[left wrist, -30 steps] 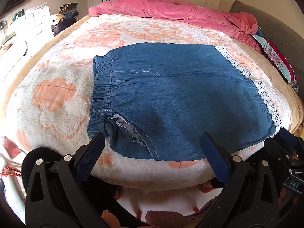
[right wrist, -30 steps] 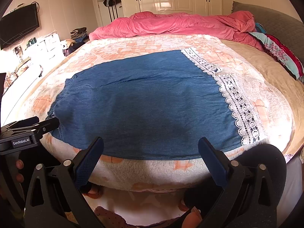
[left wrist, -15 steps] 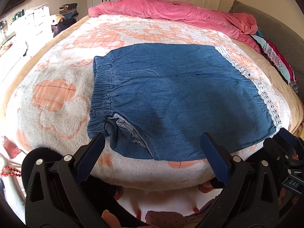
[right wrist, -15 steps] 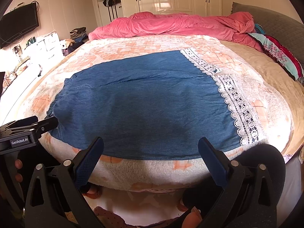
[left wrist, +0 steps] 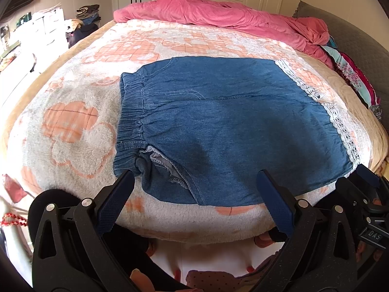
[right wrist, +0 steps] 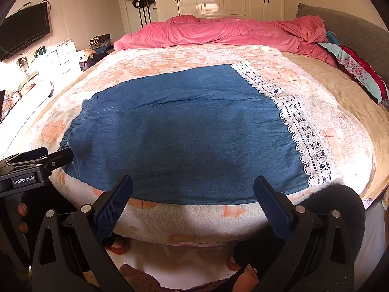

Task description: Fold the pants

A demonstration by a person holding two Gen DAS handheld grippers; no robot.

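Left view: pants [left wrist: 226,126] flat on the blanket [left wrist: 73,126], near its front edge, waistband [left wrist: 130,116] left, lace hem [left wrist: 340,124] right. No fold visible yet; all folding probably left. Left gripper [left wrist: 194,189] wide, holding nothing, short of the cloth. Turned-out pocket lining [left wrist: 158,157] visible only here.

Right view: right gripper [right wrist: 193,189] wide too, empty. Lace detail clearer; waistband mostly hidden behind the left gripper's body.

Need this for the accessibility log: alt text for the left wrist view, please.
Blue denim pants with a white lace hem lie flat on a fuzzy peach-and-white blanket, elastic waistband to the left. The open left gripper hovers at the bed's near edge, holding nothing. A pink duvet is bunched at the far end.
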